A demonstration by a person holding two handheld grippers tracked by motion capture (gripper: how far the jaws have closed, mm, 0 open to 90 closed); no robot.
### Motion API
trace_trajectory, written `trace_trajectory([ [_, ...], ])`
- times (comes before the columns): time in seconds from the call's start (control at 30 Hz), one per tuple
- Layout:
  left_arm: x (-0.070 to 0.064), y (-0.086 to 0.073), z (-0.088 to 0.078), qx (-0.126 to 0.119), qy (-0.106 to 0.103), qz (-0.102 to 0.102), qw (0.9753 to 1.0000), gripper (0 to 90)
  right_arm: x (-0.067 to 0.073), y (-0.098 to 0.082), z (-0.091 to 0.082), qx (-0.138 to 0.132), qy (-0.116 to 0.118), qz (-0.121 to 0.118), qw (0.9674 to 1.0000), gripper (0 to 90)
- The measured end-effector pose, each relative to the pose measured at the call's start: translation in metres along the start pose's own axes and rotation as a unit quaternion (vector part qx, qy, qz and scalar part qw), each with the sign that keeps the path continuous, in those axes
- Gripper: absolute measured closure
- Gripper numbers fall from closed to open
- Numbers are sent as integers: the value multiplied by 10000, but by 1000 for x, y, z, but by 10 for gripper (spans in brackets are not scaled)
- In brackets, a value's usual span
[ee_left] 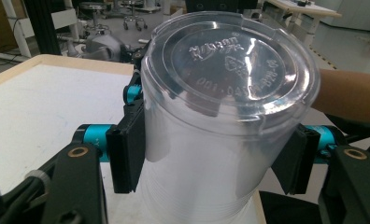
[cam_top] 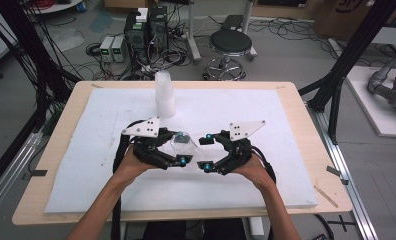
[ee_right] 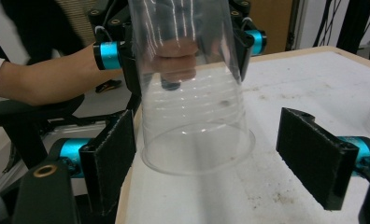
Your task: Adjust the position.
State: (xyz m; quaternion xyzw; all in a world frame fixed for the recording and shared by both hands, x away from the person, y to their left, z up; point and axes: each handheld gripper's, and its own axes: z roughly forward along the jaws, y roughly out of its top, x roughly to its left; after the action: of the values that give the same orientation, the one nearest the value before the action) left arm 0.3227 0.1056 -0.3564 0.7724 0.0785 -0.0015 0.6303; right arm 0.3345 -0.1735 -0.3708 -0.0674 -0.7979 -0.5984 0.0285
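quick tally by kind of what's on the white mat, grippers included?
Clear plastic cup, held upside down in the left gripper: 1
Stack of white cups, standing at the back: 1
Handheld grippers, left plus right gripper: 2
Total: 4

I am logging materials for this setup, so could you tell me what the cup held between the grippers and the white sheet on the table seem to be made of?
Clear cup: apparently thin glossy plastic, see-through with embossed lettering on its base. White sheet: probably matte foam or felt padding; its surface looks soft and fuzzy.
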Motion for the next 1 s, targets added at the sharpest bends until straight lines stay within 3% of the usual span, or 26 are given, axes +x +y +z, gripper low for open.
trace_trajectory([
  [0.83, -2, 0, 7, -88, -109, -5, 9999, 364, 3, -1, 21, -43, 199, -87, 9998, 201],
  [1.0, -3, 1, 7, -121, -126, -10, 9998, 364, 4, -1, 22, -38, 248, -111, 9996, 248],
])
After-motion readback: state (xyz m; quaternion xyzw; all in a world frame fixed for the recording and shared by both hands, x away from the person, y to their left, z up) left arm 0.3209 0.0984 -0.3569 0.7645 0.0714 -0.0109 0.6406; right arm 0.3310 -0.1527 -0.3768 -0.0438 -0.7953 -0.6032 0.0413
